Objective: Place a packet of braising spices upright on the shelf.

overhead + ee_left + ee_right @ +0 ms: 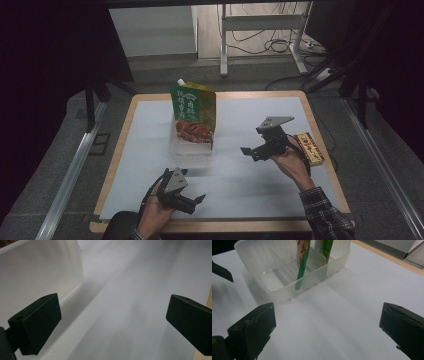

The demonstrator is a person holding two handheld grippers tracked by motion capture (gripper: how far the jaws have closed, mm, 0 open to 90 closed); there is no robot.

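Note:
A translucent plastic bin [191, 150] stands mid-table, and a green spouted pouch [194, 107] stands upright in its far part. In the right gripper view the bin [274, 290] has a divider and the pouch [302, 262] rests behind it. My left gripper [196, 203] lies open near the front edge, below the bin, with nothing between its jaws. My right gripper [251, 153] is open to the right of the bin and faces it, also with nothing in it. In the left gripper view the bin wall [37, 272] rises at upper left of the left gripper [112, 322].
A small red and yellow box [308, 148] lies by the table's right edge, just behind my right hand. A white sheet [250, 180] covers the wooden table [122, 130]. Desk legs and cables sit on the floor beyond the far edge.

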